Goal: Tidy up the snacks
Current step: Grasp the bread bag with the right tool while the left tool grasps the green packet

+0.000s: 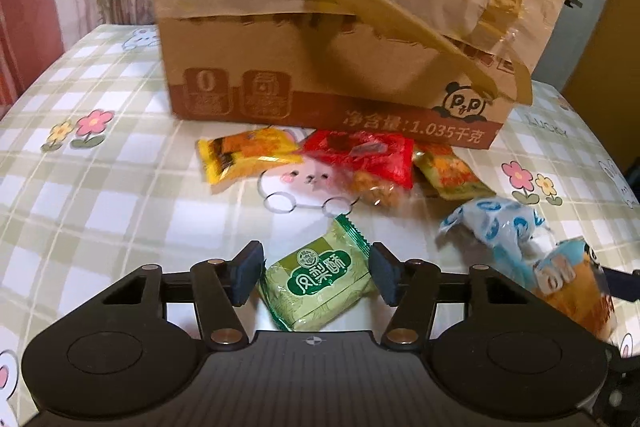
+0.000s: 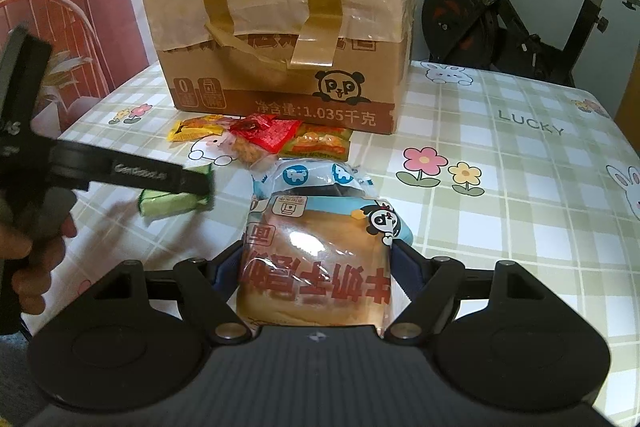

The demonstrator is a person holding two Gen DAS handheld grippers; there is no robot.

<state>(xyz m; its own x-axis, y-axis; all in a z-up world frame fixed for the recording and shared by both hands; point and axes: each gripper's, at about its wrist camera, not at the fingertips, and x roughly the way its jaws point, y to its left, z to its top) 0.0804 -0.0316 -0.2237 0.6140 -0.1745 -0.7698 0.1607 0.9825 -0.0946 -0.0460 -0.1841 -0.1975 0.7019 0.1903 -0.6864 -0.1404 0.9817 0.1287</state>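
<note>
Six snack packets (image 1: 316, 279), perhaps; one box (image 1: 320, 67)

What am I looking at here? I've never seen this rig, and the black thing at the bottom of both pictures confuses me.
That black thing is a handheld two-finger gripper; a person holds one in each hand, each with a camera looking along its fingers. The left gripper is open around a green snack packet and its pads do not seem to press it. The right gripper is shut on a wrapped bread bag. On the checked tablecloth stand a taped cardboard box and yellow and red packets.
</note>
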